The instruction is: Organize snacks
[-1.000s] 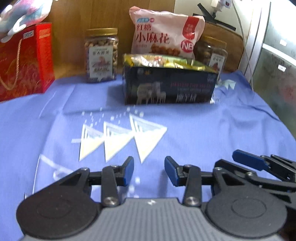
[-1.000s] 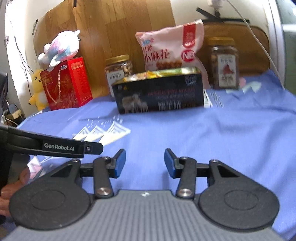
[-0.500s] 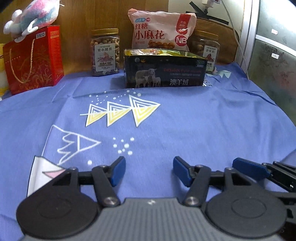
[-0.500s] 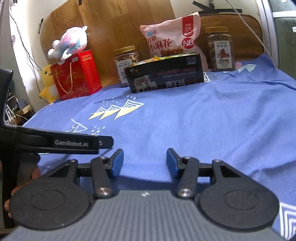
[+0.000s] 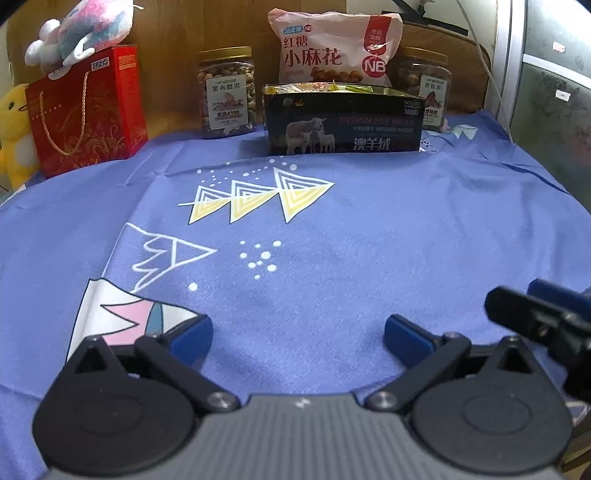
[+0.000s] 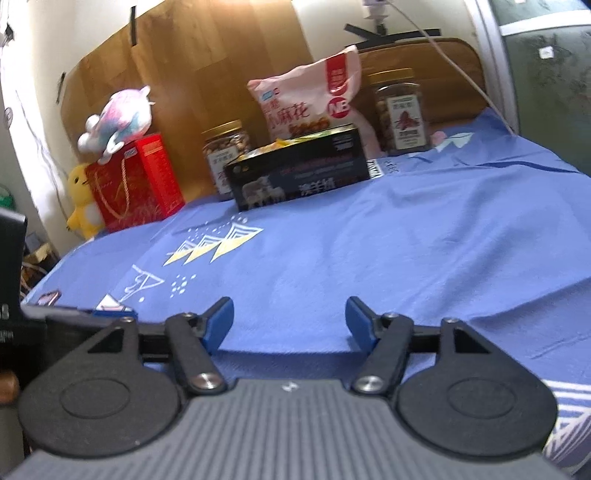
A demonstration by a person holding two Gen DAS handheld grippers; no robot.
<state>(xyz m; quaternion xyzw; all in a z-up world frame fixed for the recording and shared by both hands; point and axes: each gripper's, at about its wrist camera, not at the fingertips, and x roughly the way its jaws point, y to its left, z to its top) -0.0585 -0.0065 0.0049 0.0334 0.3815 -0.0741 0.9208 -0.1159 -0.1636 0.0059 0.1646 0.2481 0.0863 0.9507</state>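
A dark open box point(image 5: 343, 122) with sheep printed on it holds wrapped snacks at the table's far side; it also shows in the right wrist view point(image 6: 299, 175). Behind it stands a pink snack bag point(image 5: 334, 48) point(image 6: 308, 101), with a nut jar point(image 5: 227, 92) point(image 6: 224, 155) to its left and another jar point(image 5: 424, 86) point(image 6: 400, 110) to its right. My left gripper point(image 5: 298, 341) is open and empty, low over the near cloth. My right gripper point(image 6: 290, 323) is open and empty, far from the snacks.
A blue patterned cloth point(image 5: 369, 229) covers the table. A red gift bag point(image 5: 86, 110) with a plush toy point(image 5: 79, 31) on top stands at the far left, beside a yellow plush point(image 5: 14, 136). A wooden board point(image 6: 207, 70) backs the table.
Both grippers have pulled back from the snack box, which looks smaller and farther now. Both sets of fingers have opened wider. The right view has tilted and swung rightward.
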